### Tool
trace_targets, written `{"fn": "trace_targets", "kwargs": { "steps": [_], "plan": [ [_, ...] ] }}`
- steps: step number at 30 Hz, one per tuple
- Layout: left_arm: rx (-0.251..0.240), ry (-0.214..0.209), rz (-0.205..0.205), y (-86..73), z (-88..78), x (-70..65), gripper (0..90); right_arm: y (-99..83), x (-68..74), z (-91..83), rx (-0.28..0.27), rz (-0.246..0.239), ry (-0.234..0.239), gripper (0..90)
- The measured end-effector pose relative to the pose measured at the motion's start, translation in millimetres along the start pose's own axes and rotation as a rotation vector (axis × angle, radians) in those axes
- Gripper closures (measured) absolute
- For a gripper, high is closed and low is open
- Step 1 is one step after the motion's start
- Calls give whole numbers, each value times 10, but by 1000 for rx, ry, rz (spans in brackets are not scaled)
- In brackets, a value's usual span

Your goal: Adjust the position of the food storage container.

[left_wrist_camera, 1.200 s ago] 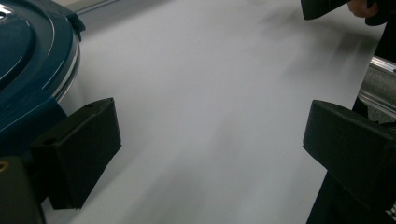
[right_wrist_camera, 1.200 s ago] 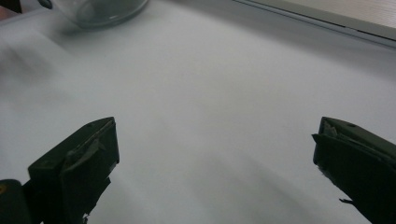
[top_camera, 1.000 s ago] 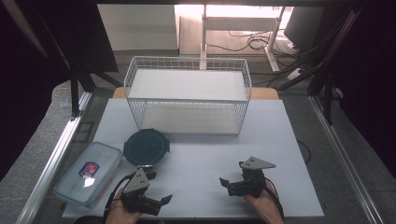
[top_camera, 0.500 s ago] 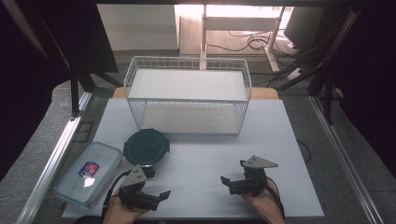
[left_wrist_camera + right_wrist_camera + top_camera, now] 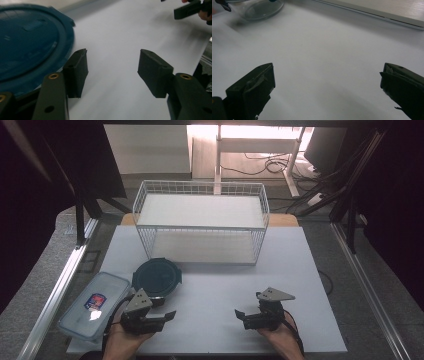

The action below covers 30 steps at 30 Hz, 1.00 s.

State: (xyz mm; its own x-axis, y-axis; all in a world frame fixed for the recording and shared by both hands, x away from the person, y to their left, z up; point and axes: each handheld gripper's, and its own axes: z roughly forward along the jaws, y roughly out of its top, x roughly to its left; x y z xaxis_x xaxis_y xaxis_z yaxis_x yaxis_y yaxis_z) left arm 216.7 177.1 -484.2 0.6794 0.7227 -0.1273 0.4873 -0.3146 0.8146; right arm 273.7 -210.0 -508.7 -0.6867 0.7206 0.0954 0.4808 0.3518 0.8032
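Your left claw [image 5: 167, 314] is the one doing the work here, sitting low at about 7 o'clock on the desk [image 5: 215, 285]. Its jaws have just been closing and now stand roughly half open with nothing between them, only bare desk in the gap. In the left gripper view the round dark-blue lid [image 5: 30, 42] sits right beside the left-hand pad [image 5: 77, 72], not between the pads. So don't pinch down any more yet, you'd only be grabbing air.

From above, that round container [image 5: 156, 278] is just past the claw at around 11 o'clock of it, with the clear rectangular lidded box [image 5: 93, 304] touching or nearly touching it at 8 o'clock. I'd swing the claw toward the lid so one pad goes over the rim and one under the lip, then squeeze. Come in from the side away from the clear box so you don't knock it.

Your right claw [image 5: 241, 314] rests at 5 o'clock, jaws wide apart, holding nothing. Fine to leave it parked.

Far end at 12 o'clock is the white wire basket [image 5: 200, 222], probably where things go, so lift high enough to clear its rim.
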Motion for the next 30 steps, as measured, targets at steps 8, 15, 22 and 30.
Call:
{"fn": "trace_targets", "kwargs": {
  "steps": [8,15,22,30],
  "plan": [
    [9,-31,-95,106,-175,310,371,-6,3,1,17,-15,-13,0],
    [1,93,-172,228,-402,604,409,-8,34,12,24,-30,-13,0],
    [64,317,-253,331,-339,934,784,-16,46,26,44,-52,-10,0],
    [202,458,-238,271,-90,1072,900,-25,50,38,70,-72,-7,0]
  ]
}}
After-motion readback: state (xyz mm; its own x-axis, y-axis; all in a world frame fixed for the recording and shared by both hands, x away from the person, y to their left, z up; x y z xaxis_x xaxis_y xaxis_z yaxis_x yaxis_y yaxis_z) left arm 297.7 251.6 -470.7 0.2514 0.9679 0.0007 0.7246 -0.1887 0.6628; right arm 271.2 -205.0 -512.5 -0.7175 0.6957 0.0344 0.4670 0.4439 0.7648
